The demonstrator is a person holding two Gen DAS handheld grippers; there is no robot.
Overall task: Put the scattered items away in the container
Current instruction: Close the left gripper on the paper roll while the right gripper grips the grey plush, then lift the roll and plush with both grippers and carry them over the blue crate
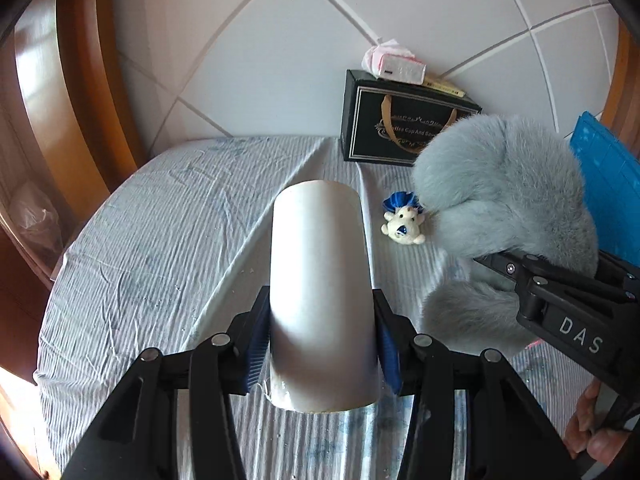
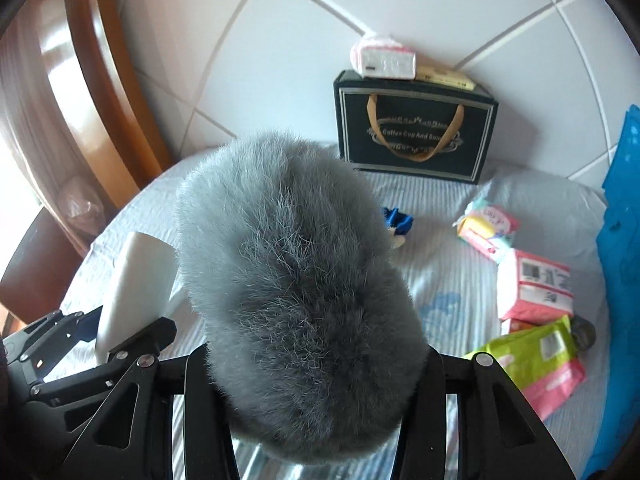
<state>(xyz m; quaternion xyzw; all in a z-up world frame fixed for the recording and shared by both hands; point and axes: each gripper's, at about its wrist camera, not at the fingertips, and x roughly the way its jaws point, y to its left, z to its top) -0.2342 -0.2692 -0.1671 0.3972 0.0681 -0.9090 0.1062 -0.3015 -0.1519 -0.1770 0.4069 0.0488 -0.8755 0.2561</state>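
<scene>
holding: the left gripper (image 1: 322, 344) is squeezing a white tube (image 1: 320, 292), with its jaws clamped on the sides near the tube's low end.
also holding: the right gripper (image 2: 320, 364) is squeezing a grey fluffy thing (image 2: 296, 280), with its jaws pressed into the fur.
waiting: a little bear toy (image 1: 402, 226) is lying on the striped cloth (image 1: 160, 240) over the counter, and soft packs (image 2: 534, 288) are lying near the blue container (image 2: 620, 240) on the right.
going wrong: the tube is looking smooth and long, so it may be slipping or tipping out. the fluff is squashy, so it may be sliding free. the two grippers are moving close together and may be bumping.
reading: the black gift bag (image 2: 416, 128) is saying "coffee cup and sau…". the right gripper's arm is showing "das". the pack labels are too small to read.
</scene>
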